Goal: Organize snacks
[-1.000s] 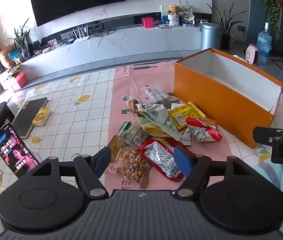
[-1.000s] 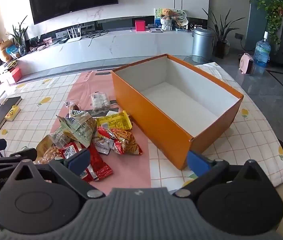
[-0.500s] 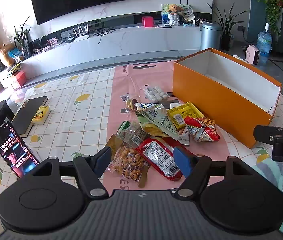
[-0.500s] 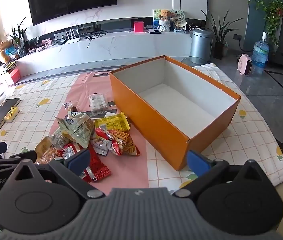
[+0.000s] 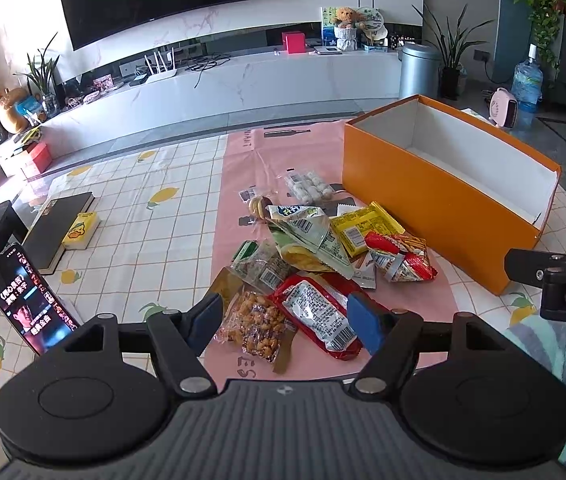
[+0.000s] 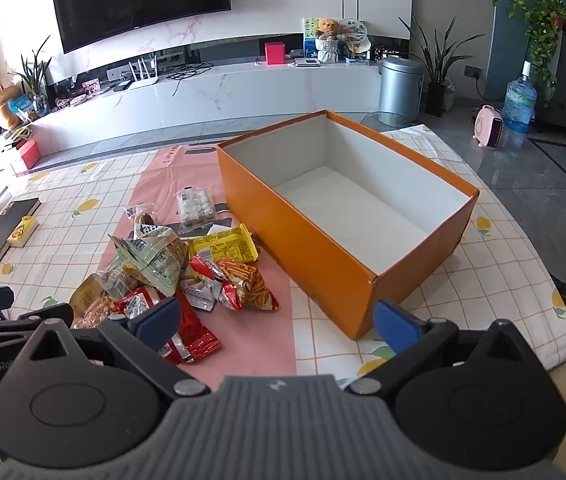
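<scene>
Both cameras ride just behind their own fingers, looking forward and down over the table toward the far television wall. The left wrist view sits low and close over the snack pile (image 5: 315, 264), with the orange box (image 5: 435, 208) to its right. The right wrist view stands further right, looking into that box (image 6: 315, 240), the pile (image 6: 187, 264) at its left.

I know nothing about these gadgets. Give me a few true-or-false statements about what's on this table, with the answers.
1. The orange box already holds snacks. False: its white inside is bare.
2. Both the left gripper and the right gripper are open and hold nothing. True.
3. The yellow packet lies inside the box. False: it lies on the pink mat beside it.
4. A phone with a lit screen stands at the table's left. True.
</scene>
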### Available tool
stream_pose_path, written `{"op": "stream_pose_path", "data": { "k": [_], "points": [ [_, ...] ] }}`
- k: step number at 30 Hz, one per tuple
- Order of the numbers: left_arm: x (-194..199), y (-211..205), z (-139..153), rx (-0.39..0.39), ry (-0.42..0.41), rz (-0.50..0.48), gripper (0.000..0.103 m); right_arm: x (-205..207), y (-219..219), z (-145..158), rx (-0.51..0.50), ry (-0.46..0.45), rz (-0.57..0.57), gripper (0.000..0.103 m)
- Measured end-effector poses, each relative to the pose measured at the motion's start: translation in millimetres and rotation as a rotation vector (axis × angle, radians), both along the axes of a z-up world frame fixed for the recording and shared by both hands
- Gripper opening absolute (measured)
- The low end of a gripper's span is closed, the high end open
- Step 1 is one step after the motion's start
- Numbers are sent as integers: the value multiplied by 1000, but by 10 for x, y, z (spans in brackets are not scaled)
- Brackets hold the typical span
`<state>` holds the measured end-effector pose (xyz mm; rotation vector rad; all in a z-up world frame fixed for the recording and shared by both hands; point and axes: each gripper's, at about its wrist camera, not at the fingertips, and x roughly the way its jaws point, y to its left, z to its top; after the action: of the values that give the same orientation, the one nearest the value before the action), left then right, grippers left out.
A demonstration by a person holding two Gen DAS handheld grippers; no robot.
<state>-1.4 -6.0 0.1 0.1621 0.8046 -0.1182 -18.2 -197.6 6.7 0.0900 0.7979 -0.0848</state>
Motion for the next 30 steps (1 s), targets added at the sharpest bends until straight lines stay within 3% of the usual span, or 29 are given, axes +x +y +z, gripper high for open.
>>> {"op": "stream_pose_path", "data": {
  "k": [30],
  "points": [
    [-11, -15, 32, -12, -9, -15, 83, -4, -6, 11, 0, -5, -6, 99]
  ]
}}
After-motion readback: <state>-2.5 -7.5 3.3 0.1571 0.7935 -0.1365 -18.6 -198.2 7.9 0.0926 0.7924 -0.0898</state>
